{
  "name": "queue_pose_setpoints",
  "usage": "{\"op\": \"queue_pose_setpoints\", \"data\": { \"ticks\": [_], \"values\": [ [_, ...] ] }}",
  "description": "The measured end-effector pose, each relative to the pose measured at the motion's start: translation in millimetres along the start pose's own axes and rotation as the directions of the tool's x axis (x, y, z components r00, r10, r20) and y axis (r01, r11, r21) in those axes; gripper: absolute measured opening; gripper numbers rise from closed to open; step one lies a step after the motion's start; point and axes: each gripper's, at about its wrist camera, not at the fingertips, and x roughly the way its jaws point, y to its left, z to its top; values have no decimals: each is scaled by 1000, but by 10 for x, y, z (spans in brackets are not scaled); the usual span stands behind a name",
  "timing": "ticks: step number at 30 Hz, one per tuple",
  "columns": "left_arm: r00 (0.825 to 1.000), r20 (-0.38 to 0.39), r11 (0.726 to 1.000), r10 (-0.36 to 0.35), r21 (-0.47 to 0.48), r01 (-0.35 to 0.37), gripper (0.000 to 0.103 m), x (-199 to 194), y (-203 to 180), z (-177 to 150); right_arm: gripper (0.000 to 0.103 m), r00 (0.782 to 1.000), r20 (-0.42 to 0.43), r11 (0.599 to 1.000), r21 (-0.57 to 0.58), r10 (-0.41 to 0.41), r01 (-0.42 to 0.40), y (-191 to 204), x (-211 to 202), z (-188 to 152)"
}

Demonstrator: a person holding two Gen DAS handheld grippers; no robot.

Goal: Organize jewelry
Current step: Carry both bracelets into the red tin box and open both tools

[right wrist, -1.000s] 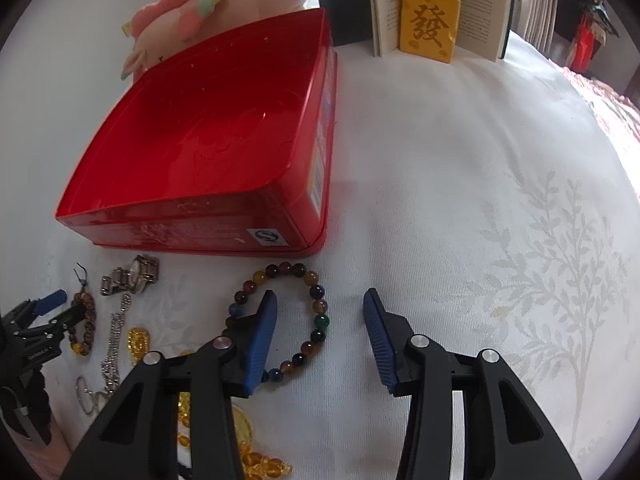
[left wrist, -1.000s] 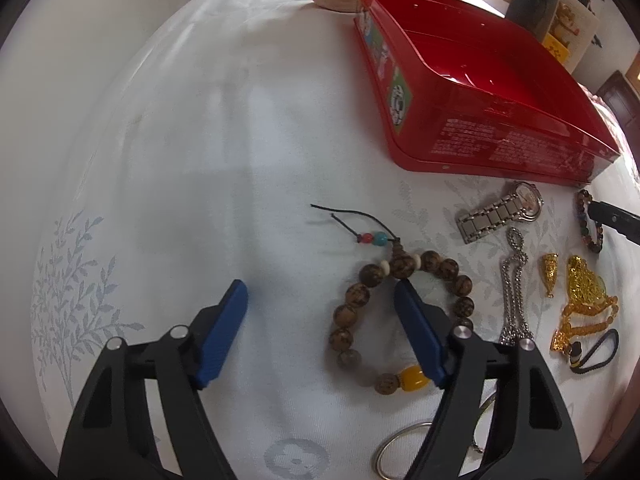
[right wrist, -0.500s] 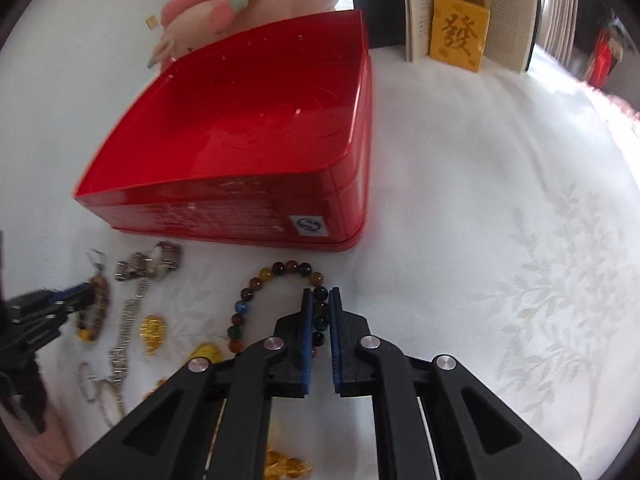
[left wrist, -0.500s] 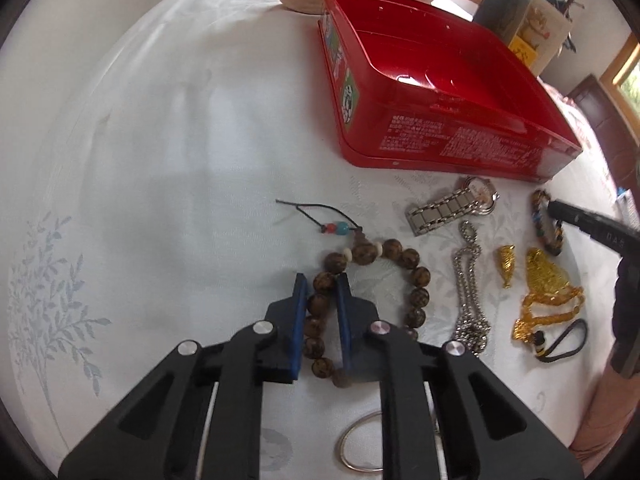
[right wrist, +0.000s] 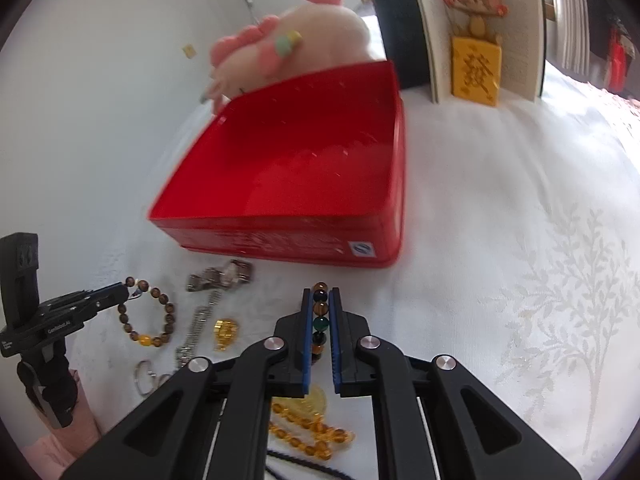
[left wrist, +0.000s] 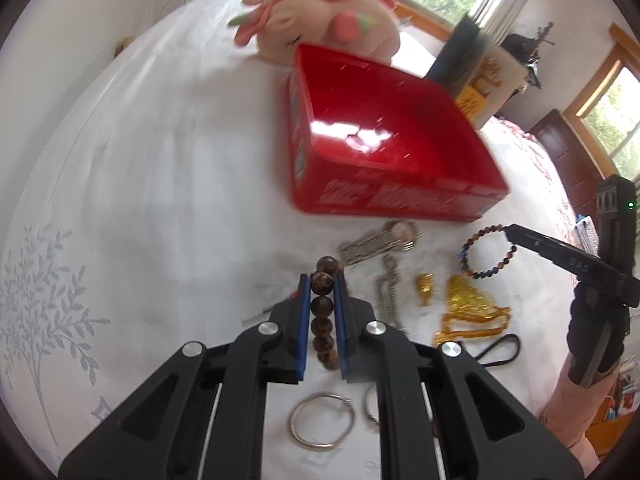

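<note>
My left gripper (left wrist: 322,280) has its jaws closing on the brown wooden bead bracelet (left wrist: 322,308), which hangs lifted off the white cloth; the right wrist view shows the same bracelet (right wrist: 168,316) dangling from the left gripper (right wrist: 120,292). My right gripper (right wrist: 320,294) is shut on the multicoloured bead bracelet (right wrist: 320,324), also raised, and that bracelet (left wrist: 480,256) hangs from it in the left wrist view. The open red box (left wrist: 380,196) sits just beyond both grippers.
On the cloth lie a silver watch (left wrist: 380,242), a silver chain (left wrist: 386,292), a small gold pendant (left wrist: 424,286), a gold necklace piece (left wrist: 468,300), a black loop (left wrist: 500,350) and a silver ring (left wrist: 322,426). A plush toy (left wrist: 328,28) and a gold plaque (right wrist: 476,72) stand behind the box.
Both grippers went from open to closed on their bracelets, then rose and tilted up, lifting the bracelets off the cloth. The red box now sits more central in both views.
</note>
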Motion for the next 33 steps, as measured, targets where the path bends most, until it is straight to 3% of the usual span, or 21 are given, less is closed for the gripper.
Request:
{"op": "queue_pose_setpoints", "data": {
  "ticks": [11,18,26,33],
  "values": [
    [992,121,997,-37,75,28,10,-452,-334,276,7,996,78,998,-55,33,-28,222,-356,263],
    [978,197,992,-64,119,41,10,-608,-566,689,7,991,126,997,-73,34,-25,371,-400,636],
    [982,171,993,-84,102,67,10,-105,-643,1091,7,992,122,999,-47,32,-26,361,-8,967],
    [998,65,996,-11,93,5,10,612,-583,1236,7,1000,24,999,-39,-8,9,259,569,1000]
  ]
}}
